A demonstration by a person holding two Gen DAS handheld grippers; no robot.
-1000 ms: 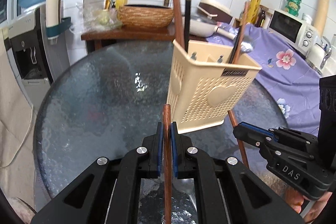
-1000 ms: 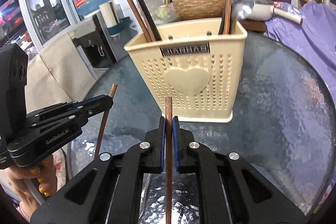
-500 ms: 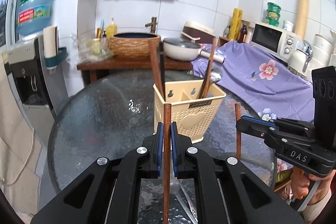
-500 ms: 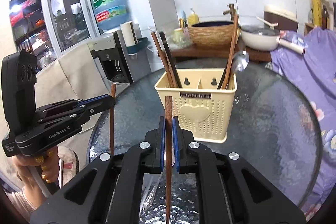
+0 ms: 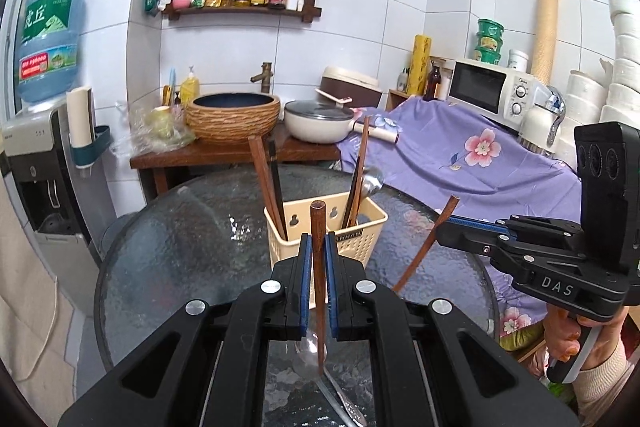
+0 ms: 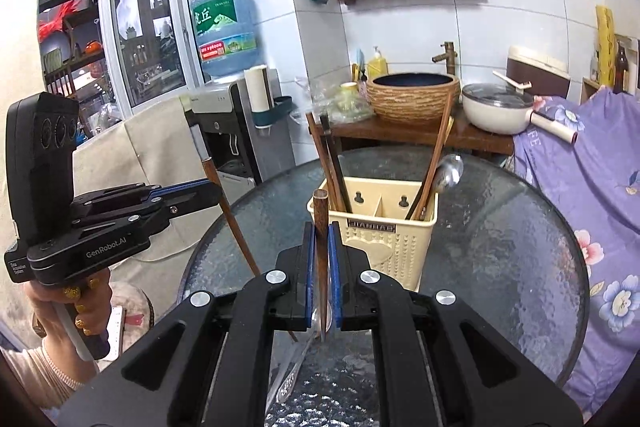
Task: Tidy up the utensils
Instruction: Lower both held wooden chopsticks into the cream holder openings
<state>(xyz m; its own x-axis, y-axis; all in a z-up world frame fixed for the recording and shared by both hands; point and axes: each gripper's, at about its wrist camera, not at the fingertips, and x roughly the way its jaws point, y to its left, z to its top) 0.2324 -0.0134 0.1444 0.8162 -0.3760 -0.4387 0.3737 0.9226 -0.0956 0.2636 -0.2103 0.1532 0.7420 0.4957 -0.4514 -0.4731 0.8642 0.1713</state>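
Left gripper (image 5: 318, 267) and right gripper (image 6: 321, 267) are each pinching one brown wooden chopstick — left's chopstick (image 5: 318, 227), right's chopstick (image 6: 320, 219) — near upright between the blue pads, likely so the tips can drop straight into the cream holder (image 5: 362, 239). The holder is standing on the glass table (image 5: 180, 247), already keeping chopsticks and a ladle in separate compartments. A metal spoon (image 5: 316, 355) is lying on the glass below the grippers, not yet sorted.
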